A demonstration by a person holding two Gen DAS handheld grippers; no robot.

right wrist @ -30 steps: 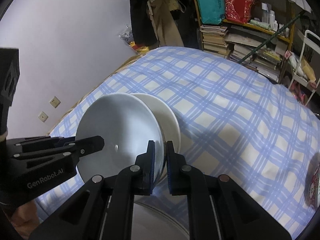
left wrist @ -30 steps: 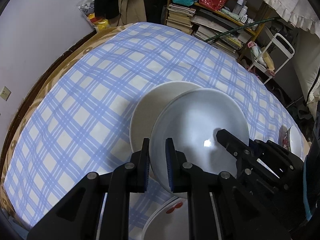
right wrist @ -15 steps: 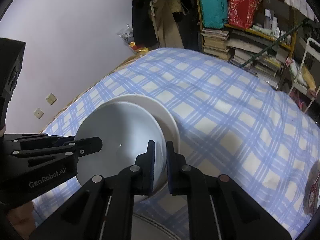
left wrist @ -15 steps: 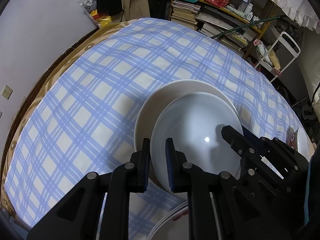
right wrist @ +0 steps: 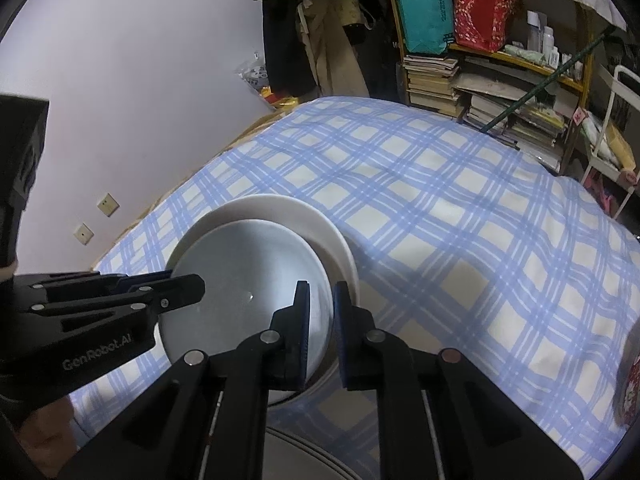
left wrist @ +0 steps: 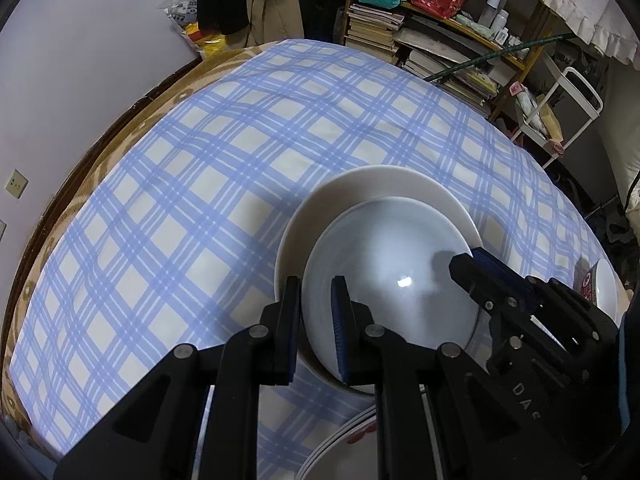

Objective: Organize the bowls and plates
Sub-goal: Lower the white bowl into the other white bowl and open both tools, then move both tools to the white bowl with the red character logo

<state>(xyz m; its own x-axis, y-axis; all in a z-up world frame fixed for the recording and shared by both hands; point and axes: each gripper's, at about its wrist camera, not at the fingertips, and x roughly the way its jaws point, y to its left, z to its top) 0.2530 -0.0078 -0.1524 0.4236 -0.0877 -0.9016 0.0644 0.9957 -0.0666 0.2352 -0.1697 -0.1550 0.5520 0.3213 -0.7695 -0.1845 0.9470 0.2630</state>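
Two grippers set a pale grey-blue glazed bowl (left wrist: 394, 280) into a wider white ceramic bowl (left wrist: 372, 184) on the blue-and-white checked tablecloth (left wrist: 208, 184).

The left gripper (left wrist: 316, 312) was clamped on the grey-blue bowl's near-left rim, one finger inside and one outside. The right gripper (right wrist: 320, 320) straddled the opposite rim, its jaws close about the rim; whether its pads pressed it could not be told. The bowls sat nested near the table's front edge, with a white plate with a red pattern (left wrist: 352, 436) just below them.
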